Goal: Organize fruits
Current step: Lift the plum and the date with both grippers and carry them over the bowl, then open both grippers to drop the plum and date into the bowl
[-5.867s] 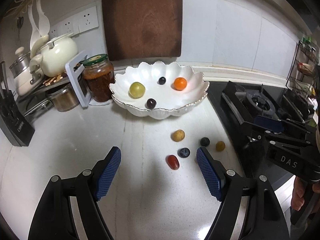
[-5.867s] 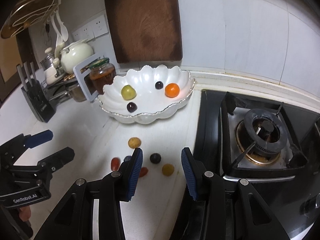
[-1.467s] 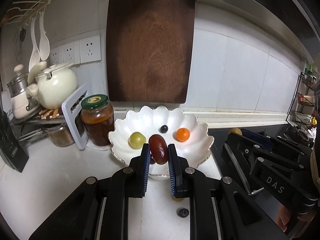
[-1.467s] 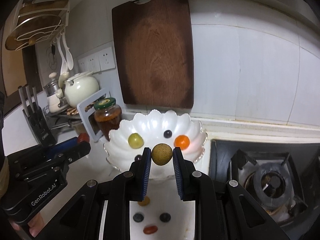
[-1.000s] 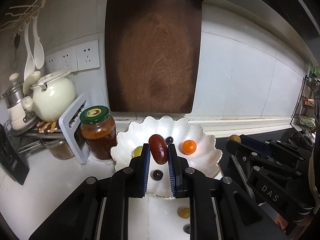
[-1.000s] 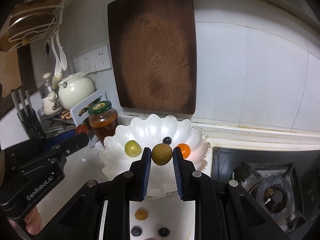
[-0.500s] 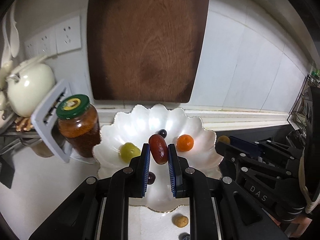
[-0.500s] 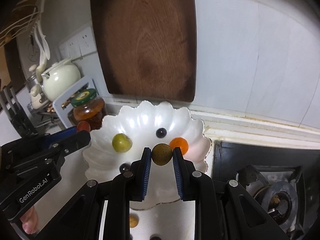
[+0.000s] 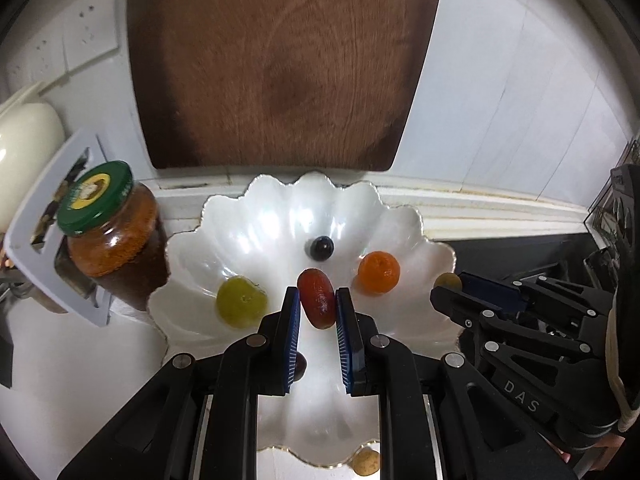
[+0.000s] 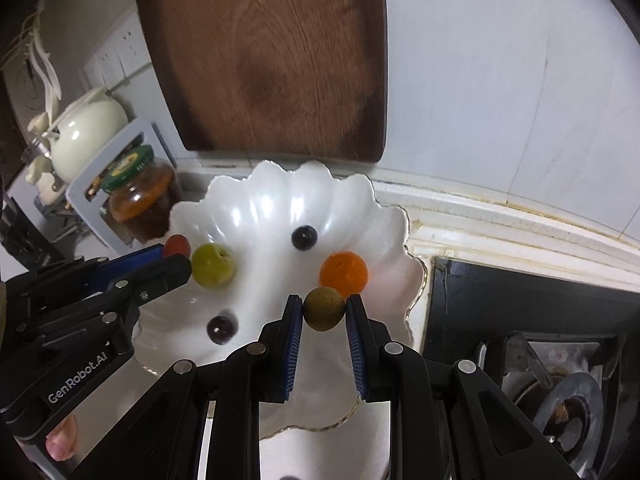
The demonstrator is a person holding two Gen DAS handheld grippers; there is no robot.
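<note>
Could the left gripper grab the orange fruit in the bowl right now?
Probably not. The left gripper is already shut on a red fruit, so its jaws are full, though the orange fruit lies uncovered in the bowl.

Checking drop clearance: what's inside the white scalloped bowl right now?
Loose in the white scalloped bowl: green round fruit, orange fruit, two dark berries. The near floor of the bowl is hidden behind both grippers' fingers.

Both grippers (image 9: 317,308) (image 10: 323,309) now over bowl (image 9: 404,220), lower.
</note>
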